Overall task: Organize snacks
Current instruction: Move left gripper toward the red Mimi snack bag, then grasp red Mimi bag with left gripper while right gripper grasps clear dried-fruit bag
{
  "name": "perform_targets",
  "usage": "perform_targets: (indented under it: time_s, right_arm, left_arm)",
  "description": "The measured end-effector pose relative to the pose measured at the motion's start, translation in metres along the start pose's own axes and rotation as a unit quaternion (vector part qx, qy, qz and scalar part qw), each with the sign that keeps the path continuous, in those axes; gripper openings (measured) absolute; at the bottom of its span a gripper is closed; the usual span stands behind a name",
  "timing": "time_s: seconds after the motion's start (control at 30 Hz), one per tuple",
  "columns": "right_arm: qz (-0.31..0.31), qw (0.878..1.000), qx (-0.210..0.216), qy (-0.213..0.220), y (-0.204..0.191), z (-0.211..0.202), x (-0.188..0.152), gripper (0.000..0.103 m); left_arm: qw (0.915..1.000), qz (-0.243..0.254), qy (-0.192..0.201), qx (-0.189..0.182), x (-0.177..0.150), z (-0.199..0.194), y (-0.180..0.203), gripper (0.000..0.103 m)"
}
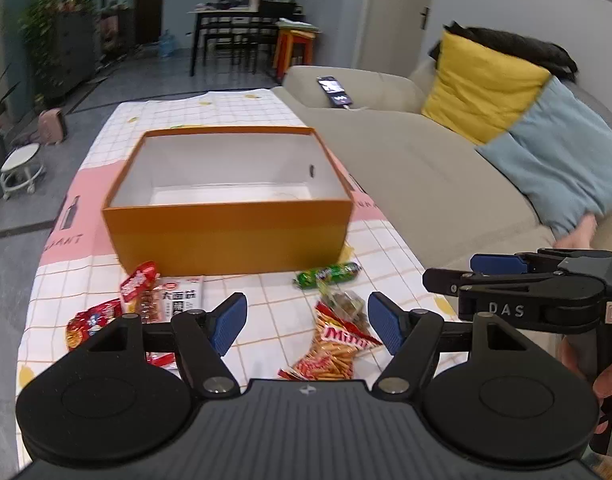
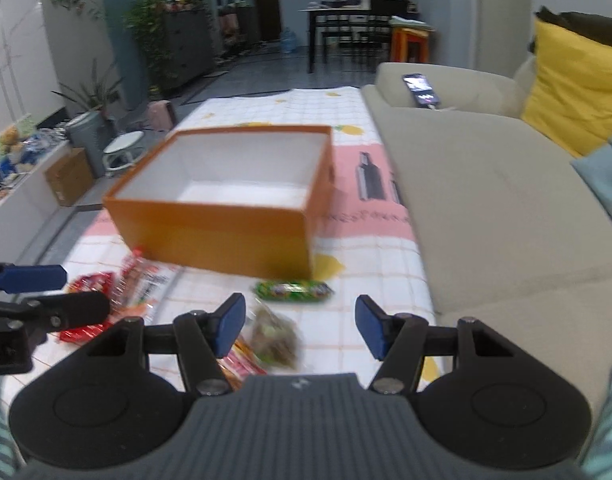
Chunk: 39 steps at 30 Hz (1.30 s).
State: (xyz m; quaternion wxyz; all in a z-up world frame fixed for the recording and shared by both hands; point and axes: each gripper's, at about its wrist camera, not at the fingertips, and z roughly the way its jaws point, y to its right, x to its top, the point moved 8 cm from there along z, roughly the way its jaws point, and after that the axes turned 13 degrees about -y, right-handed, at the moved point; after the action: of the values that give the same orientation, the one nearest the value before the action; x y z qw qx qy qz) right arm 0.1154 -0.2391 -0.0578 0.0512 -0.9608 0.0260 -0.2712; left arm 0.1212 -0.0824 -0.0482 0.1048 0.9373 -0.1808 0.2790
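Observation:
An open orange box (image 1: 230,232) with a white empty inside stands on the checked tablecloth; it also shows in the right wrist view (image 2: 226,236). In front of it lie snacks: a green roll (image 1: 327,274) (image 2: 292,291), a clear bag of brownish bits (image 1: 345,304) (image 2: 274,338), an orange stick-snack bag (image 1: 331,350), and red and white packets (image 1: 146,292) (image 2: 118,292) at the left. My left gripper (image 1: 307,326) is open and empty above the snacks. My right gripper (image 2: 300,326) is open and empty, over the clear bag.
A beige sofa (image 1: 405,168) runs along the table's right edge, with a phone (image 1: 334,92) and yellow and blue cushions (image 1: 505,116) on it. The right gripper's body (image 1: 537,296) is at the right of the left wrist view. A white stool (image 1: 20,170) stands on the floor at the left.

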Motion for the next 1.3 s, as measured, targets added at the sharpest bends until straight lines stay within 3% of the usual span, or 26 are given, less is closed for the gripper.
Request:
perform_targets:
  time_s: [0.23, 0.4, 0.6, 1.17, 1.27, 1.3]
  right_arm:
    - [0.004, 0.999, -0.010, -0.044, 0.014, 0.029, -0.035, 0.059]
    - [-0.001, 0.998, -0.008, -0.063, 0.016, 0.048, -0.040, 0.059]
    - [-0.015, 0.997, -0.006, -0.075, 0.013, 0.060, -0.042, 0.059]
    - [-0.006, 0.997, 0.001, -0.076, 0.018, 0.082, -0.037, 0.059]
    - [-0.008, 0.997, -0.002, -0.080, 0.018, 0.086, -0.037, 0.059]
    - [-0.008, 0.997, -0.003, -0.081, 0.018, 0.088, -0.037, 0.059]
  left_arm:
    - [0.9986, 0.037, -0.037, 0.003, -0.022, 0.028, 0.016, 0.082]
    - [0.9966, 0.054, -0.063, 0.005, -0.034, 0.046, 0.021, 0.083]
    - [0.9899, 0.113, -0.084, 0.022, -0.036, 0.078, 0.025, 0.085]
    - [0.9839, 0.113, -0.139, 0.002, -0.032, 0.135, 0.025, 0.085]
    - [0.9833, 0.115, -0.141, 0.006, -0.033, 0.139, 0.025, 0.077]
    - [0.9834, 0.114, -0.141, 0.007, -0.033, 0.140, 0.025, 0.068]
